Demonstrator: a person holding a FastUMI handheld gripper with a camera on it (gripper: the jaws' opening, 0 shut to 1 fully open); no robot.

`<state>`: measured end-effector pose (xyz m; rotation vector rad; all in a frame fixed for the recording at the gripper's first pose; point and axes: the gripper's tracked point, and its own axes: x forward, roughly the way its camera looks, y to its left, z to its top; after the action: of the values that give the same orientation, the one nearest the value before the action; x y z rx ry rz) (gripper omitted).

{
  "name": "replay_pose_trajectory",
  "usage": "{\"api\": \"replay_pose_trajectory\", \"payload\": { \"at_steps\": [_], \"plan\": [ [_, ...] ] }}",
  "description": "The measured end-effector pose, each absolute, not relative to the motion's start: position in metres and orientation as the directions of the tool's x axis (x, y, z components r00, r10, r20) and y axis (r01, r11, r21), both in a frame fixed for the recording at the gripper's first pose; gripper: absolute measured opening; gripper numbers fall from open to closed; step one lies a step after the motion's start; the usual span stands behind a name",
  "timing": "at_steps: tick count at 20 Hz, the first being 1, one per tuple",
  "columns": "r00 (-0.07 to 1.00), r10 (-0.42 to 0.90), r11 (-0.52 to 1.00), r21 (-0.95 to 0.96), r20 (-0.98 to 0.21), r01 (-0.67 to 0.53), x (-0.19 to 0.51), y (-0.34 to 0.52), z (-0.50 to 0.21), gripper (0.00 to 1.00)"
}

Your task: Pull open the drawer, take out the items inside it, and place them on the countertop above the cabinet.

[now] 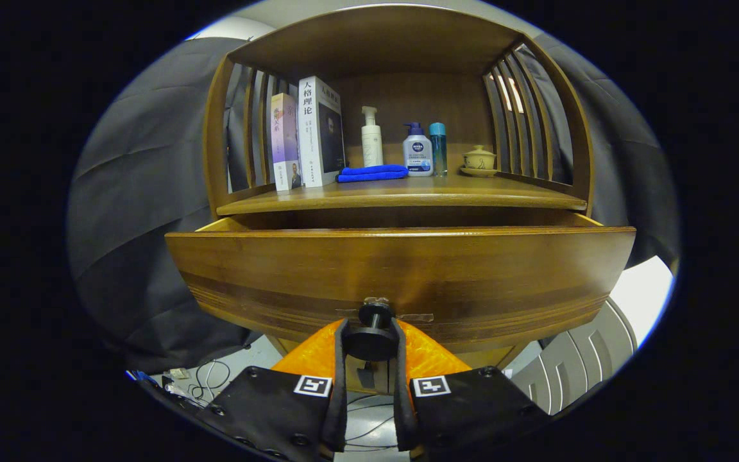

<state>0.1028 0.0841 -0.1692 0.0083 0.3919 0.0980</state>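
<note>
The gripper has its 2 fingers closed on the black knob of the drawer, which is pulled out below the countertop, its long front crosswise to the fingers.

The countertop carries books, blue cloth, bottles, teacup.

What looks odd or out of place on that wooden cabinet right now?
One thing stands out: clear tape is stuck across the drawer front beside the knob, like a makeshift fix. The claw is clamped on that knob. The books, bottles and blue cloth sit tidily.
</note>
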Motion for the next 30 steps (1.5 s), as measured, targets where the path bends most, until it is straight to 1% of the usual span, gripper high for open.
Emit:
{"api": "replay_pose_trajectory", "payload": {
  "at_steps": [11, 15, 20, 21, 23, 25, 27, 30],
  "plan": [
    [0.909, 0.132, 0.990, 0.011, -0.395, -0.139, 0.042, 0.088, -0.180, 0.32],
    [0.904, 0.163, 0.986, 0.022, -0.395, -0.168, 0.022, 0.093, -0.182, 0.32],
    [0.909, 0.185, 0.978, -0.016, -0.374, -0.206, 0.012, 0.097, -0.182, 0.32],
    [0.912, 0.190, 0.978, -0.009, -0.363, -0.207, 0.010, 0.096, -0.181, 0.36],
    [0.936, 0.193, 0.977, -0.030, -0.294, -0.210, 0.008, 0.093, -0.160, 0.57],
    [0.945, 0.226, 0.968, -0.051, -0.238, -0.245, 0.002, 0.094, -0.143, 0.78],
    [0.957, 0.226, 0.968, -0.071, -0.180, -0.242, -0.002, 0.088, -0.121, 0.99],
    [0.957, 0.249, 0.965, -0.045, -0.151, -0.258, 0.001, 0.087, -0.097, 0.98]
  ]
}}
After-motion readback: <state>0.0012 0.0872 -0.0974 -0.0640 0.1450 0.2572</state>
